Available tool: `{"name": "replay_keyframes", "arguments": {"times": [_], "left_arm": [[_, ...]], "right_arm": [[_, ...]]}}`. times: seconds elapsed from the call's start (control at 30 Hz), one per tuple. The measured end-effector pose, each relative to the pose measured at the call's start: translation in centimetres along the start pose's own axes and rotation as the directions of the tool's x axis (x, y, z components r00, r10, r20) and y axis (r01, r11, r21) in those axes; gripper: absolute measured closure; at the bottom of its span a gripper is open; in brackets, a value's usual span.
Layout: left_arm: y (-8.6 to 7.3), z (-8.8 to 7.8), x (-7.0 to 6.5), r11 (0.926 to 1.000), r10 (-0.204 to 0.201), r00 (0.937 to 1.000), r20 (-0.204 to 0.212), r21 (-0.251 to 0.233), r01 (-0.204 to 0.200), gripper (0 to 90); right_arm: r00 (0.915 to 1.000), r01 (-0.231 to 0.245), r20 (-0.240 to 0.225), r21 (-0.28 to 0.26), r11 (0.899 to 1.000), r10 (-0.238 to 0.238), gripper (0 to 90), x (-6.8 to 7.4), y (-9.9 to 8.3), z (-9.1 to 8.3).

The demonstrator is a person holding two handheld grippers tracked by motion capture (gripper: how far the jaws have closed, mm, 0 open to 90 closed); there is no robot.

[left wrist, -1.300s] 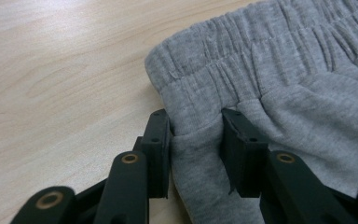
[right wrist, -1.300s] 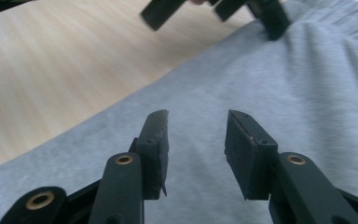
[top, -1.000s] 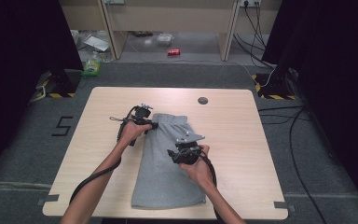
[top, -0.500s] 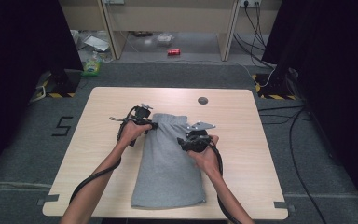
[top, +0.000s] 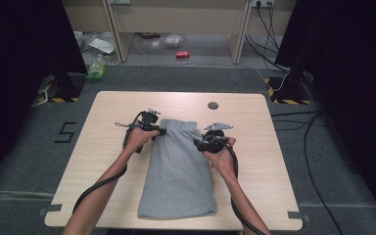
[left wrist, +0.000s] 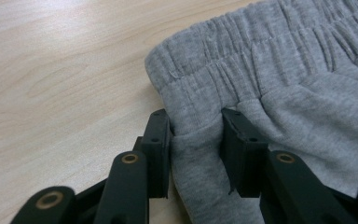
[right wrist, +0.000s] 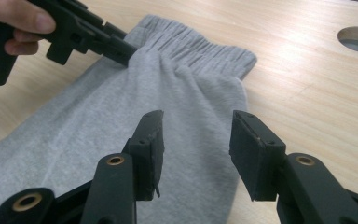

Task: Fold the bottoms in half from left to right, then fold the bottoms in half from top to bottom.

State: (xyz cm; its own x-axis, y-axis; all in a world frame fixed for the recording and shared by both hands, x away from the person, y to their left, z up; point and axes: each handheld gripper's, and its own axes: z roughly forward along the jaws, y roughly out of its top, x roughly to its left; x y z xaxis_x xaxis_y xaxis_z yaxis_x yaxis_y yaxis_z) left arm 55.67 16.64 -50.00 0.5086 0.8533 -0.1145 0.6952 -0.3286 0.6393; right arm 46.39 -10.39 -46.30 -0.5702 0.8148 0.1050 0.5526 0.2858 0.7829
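The left gripper (left wrist: 196,140) pinches a fold of cloth just below the waistband (left wrist: 242,51) of the grey pants (top: 178,166), its jaws clamped on that bunch. The right gripper (right wrist: 196,149) hangs with jaws apart and nothing between them, above the pants' other edge near the waistband. The pants are soft grey jersey with a gathered elastic top, folded lengthwise into a long strip, flat on the table (top: 107,161), waistband at the far end.

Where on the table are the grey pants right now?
In the high view the grey pants lie mid-table, waistband toward the far edge, between the left claw and the right claw.
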Motion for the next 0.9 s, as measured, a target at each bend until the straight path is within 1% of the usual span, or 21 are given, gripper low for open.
{"name": "replay_keyframes", "arguments": {"times": [0.2, 0.3, 0.43, 0.6, 0.8, 0.9], "left_arm": [[0.0, 0.0, 0.0, 1.0, -0.001, 1.0, 0.001, 0.0, 0.001, 63.4], [0.0, 0.0, 0.0, 1.0, -0.002, 1.0, 0.002, 0.0, 0.002, 63.4], [0.0, 0.0, 0.0, 1.0, -0.003, 1.0, 0.002, 0.001, 0.003, 63.4], [0.0, 0.0, 0.0, 1.0, -0.003, 1.0, 0.002, 0.001, 0.003, 63.4], [0.1, 0.0, 0.0, 1.0, -0.004, 1.0, 0.003, 0.002, 0.004, 63.4], [0.0, 0.0, 0.0, 1.0, -0.002, 1.0, 0.001, 0.001, 0.002, 63.4]], "right_arm": [[0.9995, -0.031, 0.006, -0.015, 0.999, 0.031, 54.4, -0.9, 0.7, 0.2], [0.9993, -0.032, 0.017, -0.017, 0.999, 0.032, 54.1, -1.3, 1.1, 0.3], [0.9988, -0.039, 0.028, -0.009, 0.999, 0.04, 53.2, -1.7, 1.2, 0.6], [0.9974, -0.067, 0.026, 0.0, 0.998, 0.067, 50.9, -2.3, 1.2, 1.3], [0.9962, -0.081, 0.033, 0.01, 0.997, 0.081, 48.2, -2.8, 1.3, 2.0], [0.9955, -0.087, 0.04, 0.007, 0.996, 0.087, 46.2, -3.0, 1.5, 2.4]]}}
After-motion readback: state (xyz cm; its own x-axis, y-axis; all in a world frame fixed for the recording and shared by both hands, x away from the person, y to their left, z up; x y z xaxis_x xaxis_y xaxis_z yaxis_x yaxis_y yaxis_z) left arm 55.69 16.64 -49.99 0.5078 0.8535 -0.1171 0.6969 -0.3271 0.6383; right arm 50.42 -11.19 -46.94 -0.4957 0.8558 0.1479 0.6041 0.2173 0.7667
